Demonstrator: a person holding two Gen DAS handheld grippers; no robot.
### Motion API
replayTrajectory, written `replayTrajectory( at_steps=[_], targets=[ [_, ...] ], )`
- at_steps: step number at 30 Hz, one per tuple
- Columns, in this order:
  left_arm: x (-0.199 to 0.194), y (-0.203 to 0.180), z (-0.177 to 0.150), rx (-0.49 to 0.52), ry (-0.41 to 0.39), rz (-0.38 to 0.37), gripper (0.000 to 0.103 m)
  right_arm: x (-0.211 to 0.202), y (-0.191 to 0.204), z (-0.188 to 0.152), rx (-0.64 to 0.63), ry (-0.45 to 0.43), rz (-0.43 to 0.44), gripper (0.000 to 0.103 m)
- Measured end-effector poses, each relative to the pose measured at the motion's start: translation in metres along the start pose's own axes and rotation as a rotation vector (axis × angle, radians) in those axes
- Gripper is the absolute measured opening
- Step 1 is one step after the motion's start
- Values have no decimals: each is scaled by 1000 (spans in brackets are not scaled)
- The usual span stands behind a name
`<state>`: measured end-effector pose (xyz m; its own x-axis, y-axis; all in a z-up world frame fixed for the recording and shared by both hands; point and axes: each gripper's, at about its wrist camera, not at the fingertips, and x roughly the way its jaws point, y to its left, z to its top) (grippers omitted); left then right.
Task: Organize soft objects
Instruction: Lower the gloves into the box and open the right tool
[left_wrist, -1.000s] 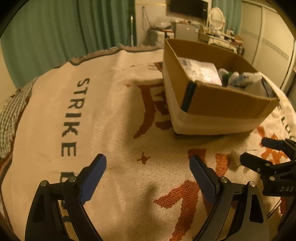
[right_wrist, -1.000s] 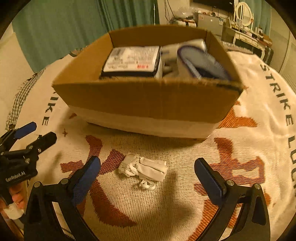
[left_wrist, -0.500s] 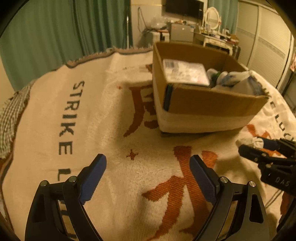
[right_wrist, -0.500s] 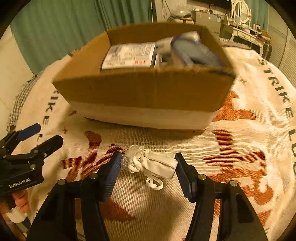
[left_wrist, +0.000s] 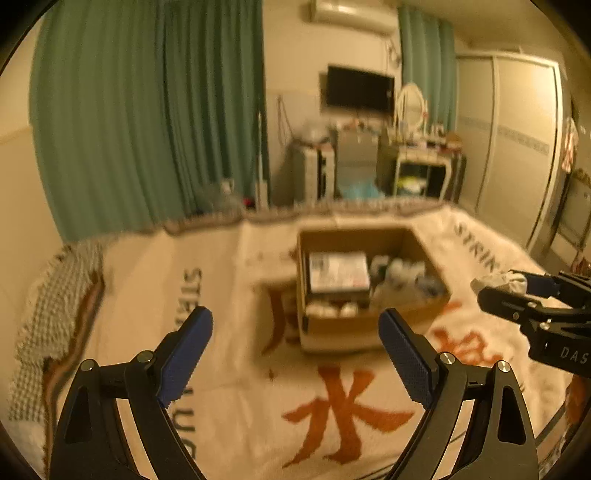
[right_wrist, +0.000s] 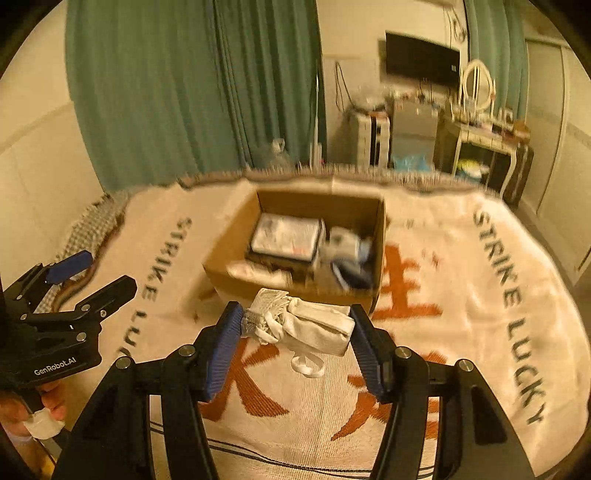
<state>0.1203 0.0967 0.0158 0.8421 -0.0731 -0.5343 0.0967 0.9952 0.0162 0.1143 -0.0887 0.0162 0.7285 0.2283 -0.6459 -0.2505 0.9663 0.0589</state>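
Observation:
My right gripper (right_wrist: 295, 317) is shut on a white cloth bundle with loose straps (right_wrist: 314, 326) and holds it in the air above the blanket, just in front of the open cardboard box (right_wrist: 221, 258). The left wrist view shows the same bundle (left_wrist: 498, 280) between the right gripper's fingers (left_wrist: 506, 286) at the right edge. The box (left_wrist: 343, 328) holds a flat printed packet and several soft white and blue items. My left gripper (left_wrist: 294, 315) stands open and empty, left of the box; it also shows as the left gripper (right_wrist: 107, 271) in the right wrist view.
A cream blanket (right_wrist: 461, 295) with orange characters and dark lettering covers the bed. Green curtains (left_wrist: 147, 129) hang behind it. Cabinets, a dressing table (left_wrist: 417, 166) and a wall screen stand at the far wall. A hand (right_wrist: 40, 410) grips the left tool's handle.
The right gripper closed on the white bundle and lifted it off the blanket. Both grippers rose and pulled back, so the box looks smaller and the room shows. The left jaws stayed wide.

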Motion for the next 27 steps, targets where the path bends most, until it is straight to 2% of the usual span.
replayTrajectory(
  at_steps=[7,11,14,18,24,27],
  targets=[
    [-11,4,51,-47,-109,-3,93,-34,9,56,-58,-102,-19,58],
    [17,12,74,-101,-118,24,93,-24,3,85,-54,-120,-17,58],
    [49,16,78,-125,-92,56,93,3,-9,102,-48,-103,-47,58],
    [96,17,72,-116,-46,74,93,59,-32,115,0,-51,-44,58],
    [159,14,46,-93,46,66,93,152,-52,103,7,49,-30,58],
    [180,10,36,-81,88,61,93,186,-58,93,15,89,-33,59]
  ],
)
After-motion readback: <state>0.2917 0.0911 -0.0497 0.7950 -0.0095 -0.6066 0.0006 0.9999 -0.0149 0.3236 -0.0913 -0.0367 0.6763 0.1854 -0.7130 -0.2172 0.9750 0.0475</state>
